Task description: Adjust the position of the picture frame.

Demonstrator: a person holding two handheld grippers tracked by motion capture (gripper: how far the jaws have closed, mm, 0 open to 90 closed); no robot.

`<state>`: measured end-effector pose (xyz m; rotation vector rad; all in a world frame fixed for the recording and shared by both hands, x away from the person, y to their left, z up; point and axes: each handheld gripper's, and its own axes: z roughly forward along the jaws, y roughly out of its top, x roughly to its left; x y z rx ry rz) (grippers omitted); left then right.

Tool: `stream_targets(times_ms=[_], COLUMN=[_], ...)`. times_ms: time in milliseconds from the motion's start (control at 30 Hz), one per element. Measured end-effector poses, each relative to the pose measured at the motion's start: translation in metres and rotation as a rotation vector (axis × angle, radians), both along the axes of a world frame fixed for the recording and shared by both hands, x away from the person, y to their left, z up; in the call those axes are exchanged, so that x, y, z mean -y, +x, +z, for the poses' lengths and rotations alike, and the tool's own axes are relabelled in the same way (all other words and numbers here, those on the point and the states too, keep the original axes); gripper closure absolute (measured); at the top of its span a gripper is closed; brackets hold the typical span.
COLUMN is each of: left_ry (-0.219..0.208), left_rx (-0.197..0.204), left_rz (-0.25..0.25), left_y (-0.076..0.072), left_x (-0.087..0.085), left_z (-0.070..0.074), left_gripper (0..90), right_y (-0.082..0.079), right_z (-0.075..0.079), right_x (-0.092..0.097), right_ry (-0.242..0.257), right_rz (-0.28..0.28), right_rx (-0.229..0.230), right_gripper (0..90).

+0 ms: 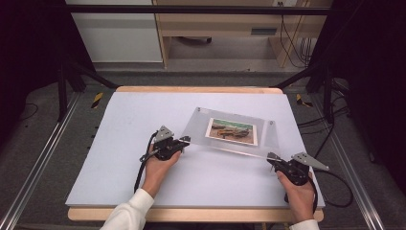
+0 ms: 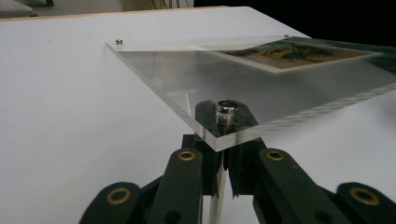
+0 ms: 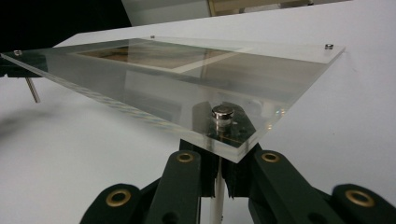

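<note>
A clear acrylic picture frame [image 1: 196, 125] holds a colour photo [image 1: 231, 131] and lies over the right middle of the white table sheet. Its near edge is raised off the sheet. My left gripper [image 1: 186, 140] is at the frame's near left corner. In the left gripper view its jaws [image 2: 223, 158] are shut on a thin metal pin [image 2: 217, 205] under that corner, below a silver stud [image 2: 227, 108]. My right gripper [image 1: 271, 157] is at the near right corner, shut [image 3: 218, 168] on a like pin [image 3: 216, 200] beneath a stud [image 3: 222, 113].
The white sheet [image 1: 143, 182] covers a wooden table [image 1: 191, 214] with bare room to the left and in front of the frame. Metal rails run down both sides of the table. A cable [image 1: 335, 187] trails from the right gripper. A cabinet [image 1: 220, 28] stands behind.
</note>
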<state>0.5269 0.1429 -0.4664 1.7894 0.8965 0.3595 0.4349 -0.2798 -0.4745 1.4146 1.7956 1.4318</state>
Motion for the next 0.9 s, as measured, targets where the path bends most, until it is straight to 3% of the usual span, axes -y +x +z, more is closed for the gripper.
stream_targets(times_ms=[67, 133, 167, 300, 367, 467, 533, 700, 867, 900], left_ry=[-0.006, -0.024, -0.018, -0.005, -0.007, -0.041, -0.040, -0.038, -0.049, -0.049], left_rx=[-0.015, -0.009, 0.002, 0.023, 0.042, 0.039, 0.038, 0.045, 0.079, 0.079], left_rz=[0.007, -0.008, -0.004, 0.012, 0.010, 0.014, 0.019, 0.060, 0.129, 0.129], left_y=[0.003, 0.005, 0.004, 0.001, -0.002, -0.008, -0.009, -0.019, -0.035, -0.035], left_x=[0.000, 0.001, 0.002, 0.004, 0.003, -0.004, -0.006, -0.032, -0.064, -0.064], left_z=[-0.001, 0.000, 0.001, 0.004, 0.009, 0.019, 0.021, 0.035, 0.044, 0.044], left_gripper=[75.7, 78.9, 82.6, 83.7, 84.0, 83.8, 83.7, 83.6, 83.4, 83.3], right_y=[0.000, 0.000, 0.000, 0.000, -0.001, -0.001, 0.001, 0.011, 0.034, 0.038], right_z=[0.000, 0.000, 0.001, 0.003, 0.006, 0.015, 0.019, 0.027, 0.039, 0.041], right_x=[0.000, 0.000, 0.000, 0.000, 0.000, -0.003, -0.005, -0.023, -0.053, -0.058], right_ry=[0.002, 0.010, 0.013, 0.002, -0.009, -0.012, -0.019, -0.040, -0.060, -0.061], right_rz=[0.003, 0.002, 0.001, -0.005, -0.013, -0.016, -0.010, 0.034, 0.093, 0.104], right_rx=[-0.006, -0.006, -0.005, 0.011, 0.032, 0.075, 0.081, 0.087, 0.111, 0.115], right_gripper=[84.6, 84.6, 84.7, 84.6, 84.7, 84.7, 84.7, 84.2, 84.5, 84.5])
